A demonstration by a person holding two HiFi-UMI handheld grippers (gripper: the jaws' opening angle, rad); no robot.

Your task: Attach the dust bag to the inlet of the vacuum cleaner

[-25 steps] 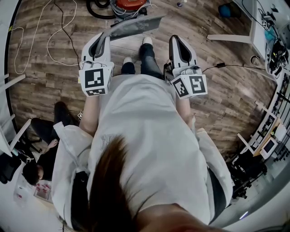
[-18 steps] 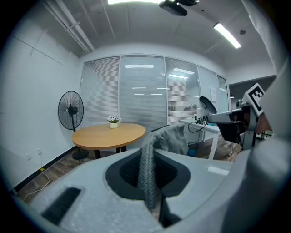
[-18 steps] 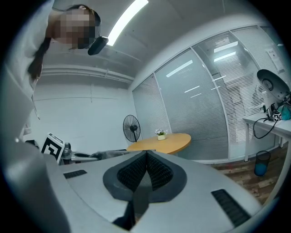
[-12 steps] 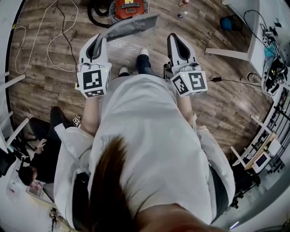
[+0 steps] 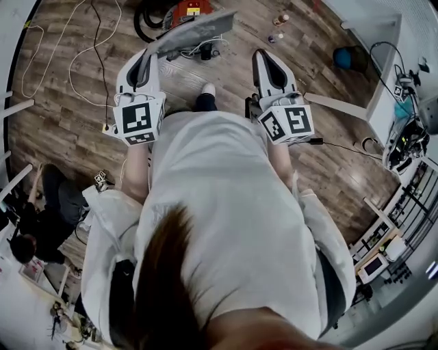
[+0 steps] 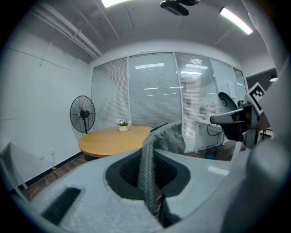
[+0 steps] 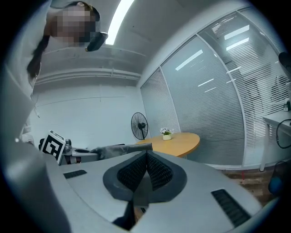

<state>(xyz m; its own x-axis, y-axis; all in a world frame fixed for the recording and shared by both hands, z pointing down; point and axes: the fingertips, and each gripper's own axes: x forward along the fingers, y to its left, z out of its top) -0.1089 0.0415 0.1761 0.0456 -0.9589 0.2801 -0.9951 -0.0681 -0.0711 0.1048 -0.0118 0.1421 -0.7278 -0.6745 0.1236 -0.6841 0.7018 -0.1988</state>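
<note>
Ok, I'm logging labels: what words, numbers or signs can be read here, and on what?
No readable words or numbers.
Left marker cube: black-and-white square markers, no letters.
Right marker cube: the same.
Red vacuum cleaner: pale patch, too small to read.

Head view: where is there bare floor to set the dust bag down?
Bare wood floor lies left of the left gripper, between the white cables and the seated person. Another patch lies right of the right gripper, up to the white beam. Crowded: the top, around the red vacuum cleaner, its black hose and the small bottles.
</note>
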